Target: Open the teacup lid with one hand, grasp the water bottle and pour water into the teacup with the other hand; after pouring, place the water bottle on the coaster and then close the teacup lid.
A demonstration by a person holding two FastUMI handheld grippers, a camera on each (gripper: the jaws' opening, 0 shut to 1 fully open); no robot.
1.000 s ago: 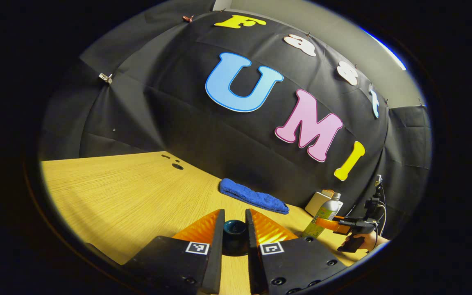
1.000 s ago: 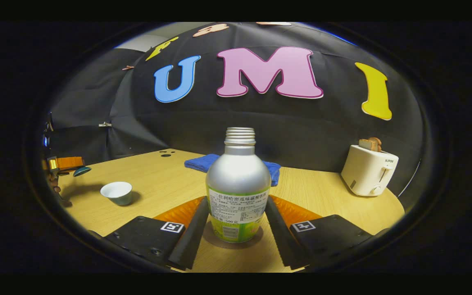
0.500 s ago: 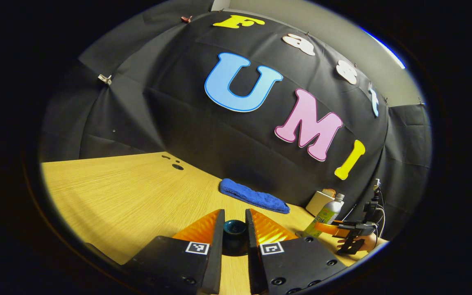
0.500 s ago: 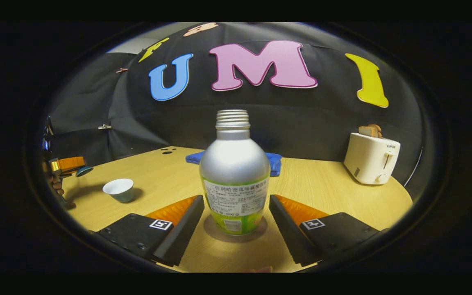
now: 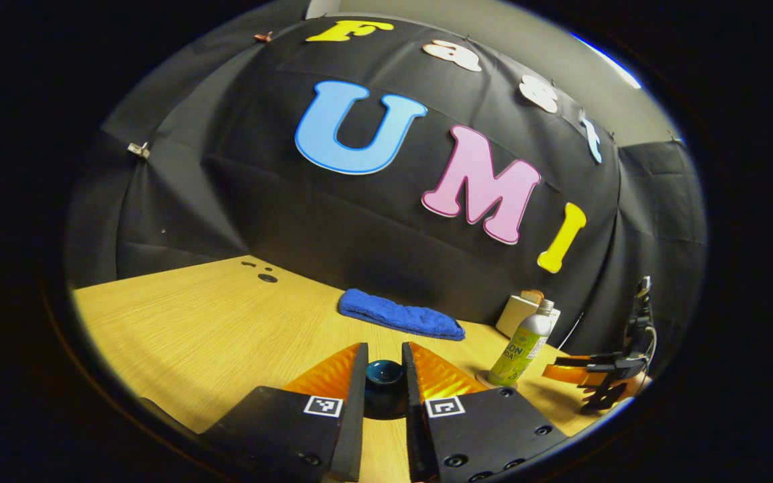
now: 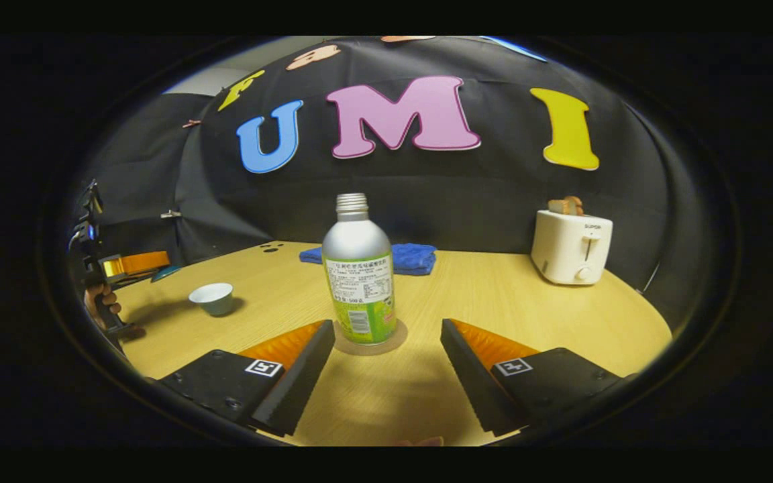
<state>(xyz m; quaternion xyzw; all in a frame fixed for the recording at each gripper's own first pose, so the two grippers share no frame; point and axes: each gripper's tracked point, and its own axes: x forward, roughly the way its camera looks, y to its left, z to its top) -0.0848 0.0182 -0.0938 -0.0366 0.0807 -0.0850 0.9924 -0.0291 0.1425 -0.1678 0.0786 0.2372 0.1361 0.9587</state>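
Silver bottle set down on its coaster, lid pinched aloft

Left gripper view: pinched between the two fingers of the left gripper (image 5: 384,376), a dark blue-green teacup lid (image 5: 384,374), fingers pressed against it from both sides. Below and beyond, a pale wooden table (image 5: 212,329), with a folded blue cloth (image 5: 400,315) lying near the black wall. Off to the right, a water bottle (image 5: 523,342) — silver top, green label — standing upright on a round coaster (image 5: 487,380), a white toaster (image 5: 517,315) just behind it. Farther right, near the table edge, the right gripper (image 5: 581,370), fingers spread and clear of the bottle.

Right gripper view: spread wide, both fingers of the right gripper (image 6: 386,362) apart from the water bottle (image 6: 358,282), nothing between them but bare table (image 6: 527,315). Upright at centre, the bottle, uncapped, threaded neck showing, base sitting on the brown coaster (image 6: 368,339). Behind it, the blue cloth (image 6: 413,257) against the wall; to the right, the white toaster (image 6: 571,246) with bread poking from its slot. To the left, a small white teacup (image 6: 212,298) standing open on the table, well apart from the bottle. At the far left, a hand (image 6: 101,303) holding the left gripper (image 6: 151,268) raised above the table — the lid (image 6: 166,271) at its tip, up and to the left of the cup, not touching it.
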